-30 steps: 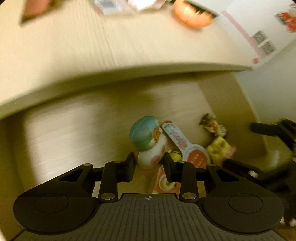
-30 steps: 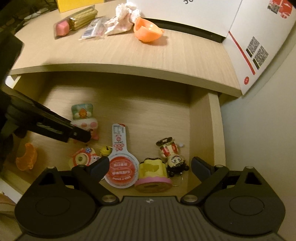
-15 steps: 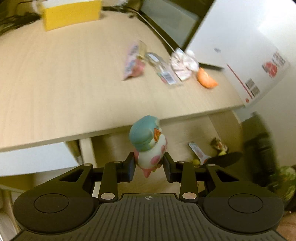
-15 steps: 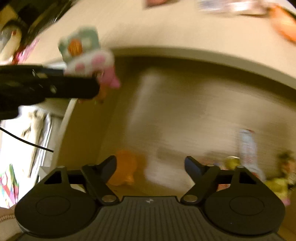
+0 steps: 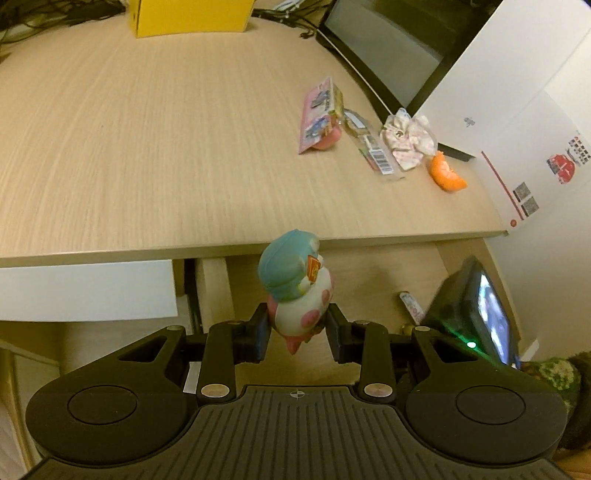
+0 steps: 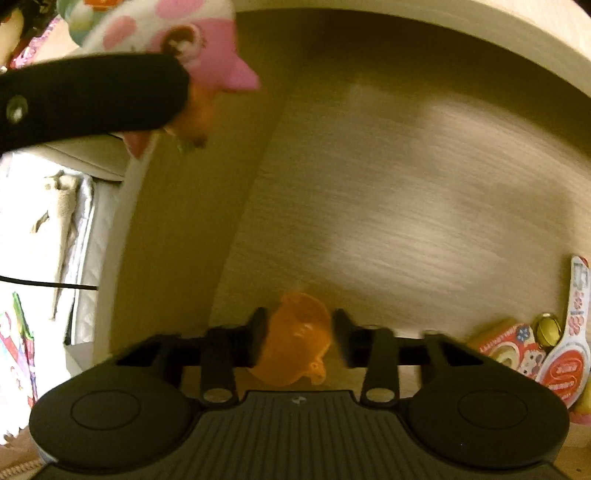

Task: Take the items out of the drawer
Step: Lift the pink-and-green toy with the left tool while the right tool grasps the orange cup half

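Observation:
My left gripper (image 5: 297,334) is shut on a toy figure (image 5: 297,291) with a blue cap and a white body with pink spots, held up in front of the desk edge above the open drawer (image 5: 373,273). In the right wrist view the same toy (image 6: 166,29) hangs at the top left over a black finger (image 6: 92,96) of the left gripper. My right gripper (image 6: 297,338) is low inside the drawer (image 6: 406,184), its fingers pressed to both sides of an orange plastic shell (image 6: 297,339) on the drawer floor. This view is blurred.
On the desk top (image 5: 147,147) lie a pink packet (image 5: 319,118), a barcoded packet (image 5: 373,147), a crumpled white bag (image 5: 406,140) and an orange shell half (image 5: 445,173). A white carton (image 5: 517,110) stands at the right. A red-white paddle-shaped pack (image 6: 565,369) and a bell (image 6: 546,325) sit at the drawer's right.
My left gripper has lifted the toy out of the drawer to desk height. My right gripper has swung left across the drawer and narrowed from wide open onto the orange shell.

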Action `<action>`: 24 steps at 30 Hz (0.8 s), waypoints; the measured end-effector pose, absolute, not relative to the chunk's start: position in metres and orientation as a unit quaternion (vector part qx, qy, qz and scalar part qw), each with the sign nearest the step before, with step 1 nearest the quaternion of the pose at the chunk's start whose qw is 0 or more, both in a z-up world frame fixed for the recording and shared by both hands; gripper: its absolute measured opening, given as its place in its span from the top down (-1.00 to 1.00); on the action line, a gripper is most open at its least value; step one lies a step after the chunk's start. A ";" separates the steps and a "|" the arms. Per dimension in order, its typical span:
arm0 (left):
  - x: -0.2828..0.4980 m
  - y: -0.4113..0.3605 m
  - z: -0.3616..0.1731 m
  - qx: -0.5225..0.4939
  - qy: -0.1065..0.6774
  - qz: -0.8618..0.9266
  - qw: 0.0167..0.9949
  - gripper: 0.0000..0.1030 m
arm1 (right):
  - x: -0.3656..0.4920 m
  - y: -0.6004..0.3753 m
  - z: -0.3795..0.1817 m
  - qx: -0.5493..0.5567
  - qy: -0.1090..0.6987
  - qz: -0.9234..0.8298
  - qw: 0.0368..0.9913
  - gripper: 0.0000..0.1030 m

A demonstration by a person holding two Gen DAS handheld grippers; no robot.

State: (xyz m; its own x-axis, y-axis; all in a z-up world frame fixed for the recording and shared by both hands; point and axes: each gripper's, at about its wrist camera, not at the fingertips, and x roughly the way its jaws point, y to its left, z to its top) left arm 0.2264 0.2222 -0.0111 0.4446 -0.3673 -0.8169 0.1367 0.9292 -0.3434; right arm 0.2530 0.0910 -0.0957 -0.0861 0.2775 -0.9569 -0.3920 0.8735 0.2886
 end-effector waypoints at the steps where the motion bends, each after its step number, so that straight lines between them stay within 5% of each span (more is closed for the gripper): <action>1: 0.228 0.221 -0.012 -0.114 0.507 -0.152 0.841 0.31 | 0.253 0.088 -0.096 -0.038 0.693 0.245 0.677 0.62; 6: 0.229 0.216 -0.020 -0.108 0.520 -0.170 0.830 0.31 | 0.255 0.065 -0.089 -0.012 0.684 0.234 0.691 0.93; 24: 0.227 0.222 -0.007 -0.131 0.507 -0.185 0.832 0.31 | 0.276 -0.047 0.005 0.127 0.584 0.158 0.786 0.94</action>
